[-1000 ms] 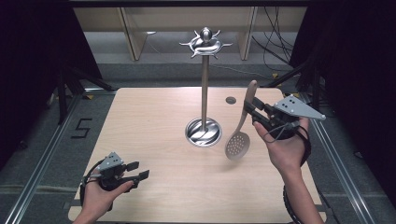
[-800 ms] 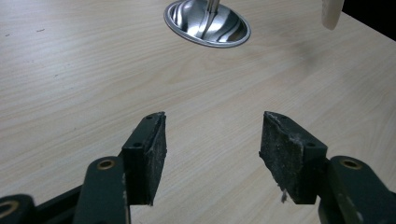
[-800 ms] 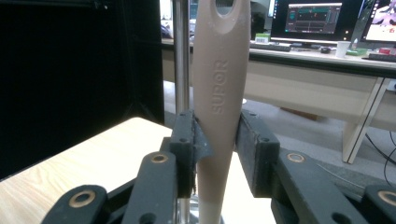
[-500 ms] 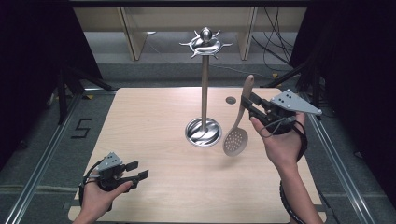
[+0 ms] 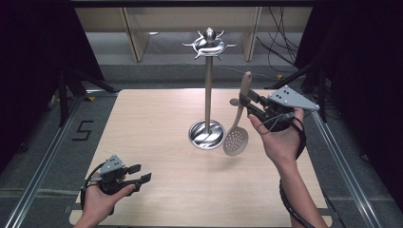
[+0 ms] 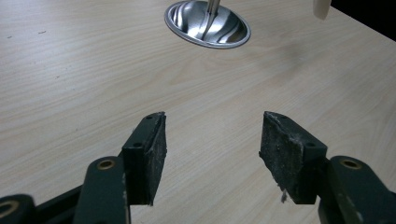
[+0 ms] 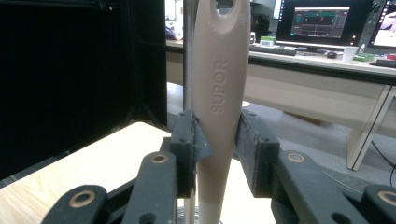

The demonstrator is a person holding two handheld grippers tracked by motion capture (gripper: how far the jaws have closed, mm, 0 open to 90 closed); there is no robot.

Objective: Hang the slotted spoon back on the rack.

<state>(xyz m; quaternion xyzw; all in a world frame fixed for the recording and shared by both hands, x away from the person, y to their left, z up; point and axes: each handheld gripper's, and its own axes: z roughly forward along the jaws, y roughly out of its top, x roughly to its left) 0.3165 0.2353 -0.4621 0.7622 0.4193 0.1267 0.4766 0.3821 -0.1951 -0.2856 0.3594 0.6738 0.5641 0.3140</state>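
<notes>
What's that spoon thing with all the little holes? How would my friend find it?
Start at the tall metal stand rising from a shiny round base in the middle of the wooden table. Just right of that base, the right gripper holds a beige slotted spoon by its handle, bowl hanging downward. It is the only thing with a round head full of holes.

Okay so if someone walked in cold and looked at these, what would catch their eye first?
Probably the tall metal utensil stand at the table's centre, its hooked crown empty. Just right of it, the right tool holds a beige slotted spoon by the handle, upright, its perforated head hanging near the stand's base. The left tool sits open at the near left edge.
</notes>
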